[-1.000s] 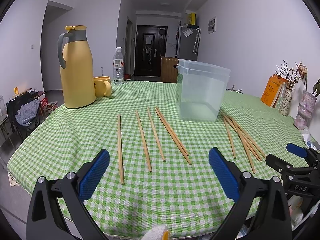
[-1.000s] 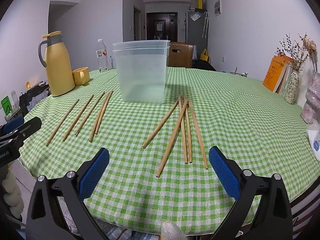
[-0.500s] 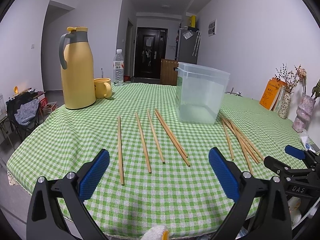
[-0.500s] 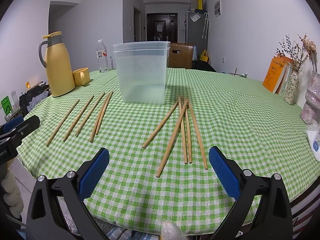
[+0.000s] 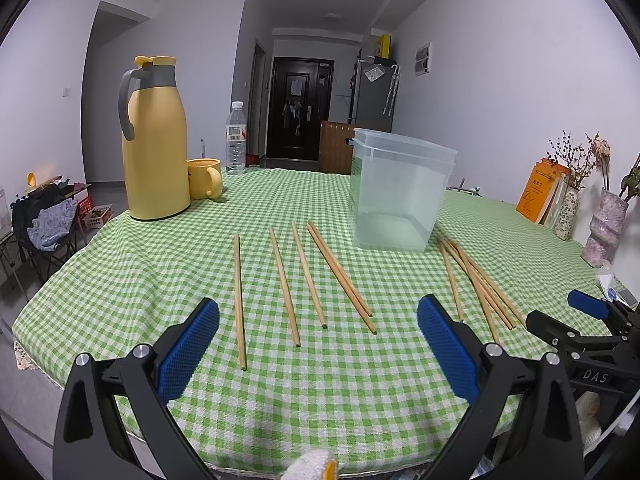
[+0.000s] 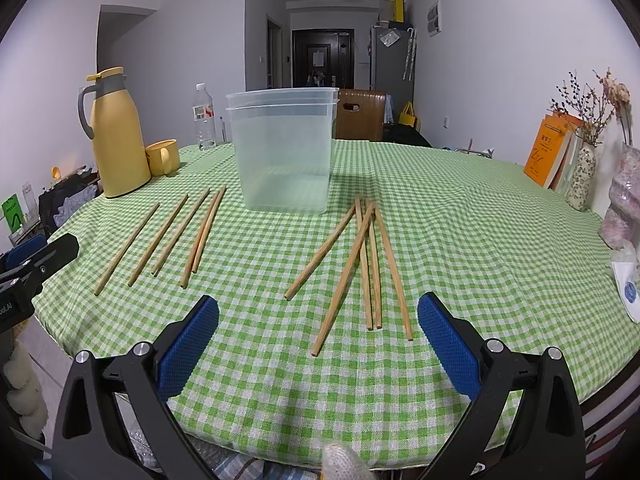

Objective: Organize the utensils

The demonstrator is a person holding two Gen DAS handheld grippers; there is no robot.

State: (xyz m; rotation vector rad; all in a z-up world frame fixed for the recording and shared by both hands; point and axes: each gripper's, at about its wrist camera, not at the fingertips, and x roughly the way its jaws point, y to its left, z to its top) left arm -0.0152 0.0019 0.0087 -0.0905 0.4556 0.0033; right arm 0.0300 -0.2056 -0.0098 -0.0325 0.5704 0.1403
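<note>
Two groups of wooden chopsticks lie flat on a bench (image 6: 480, 240) covered in green checked cloth, flanking an upright clear plastic container (image 6: 284, 152). The left chopsticks (image 5: 288, 280) lie spread nearly parallel, long axes running from the near edge toward the container. The right chopsticks (image 6: 364, 264) fan out, far ends converging beside the container's base. The left gripper (image 5: 318, 344) and right gripper (image 6: 318, 344) both hover at the near edge, jaws spread wide, holding nothing.
</note>
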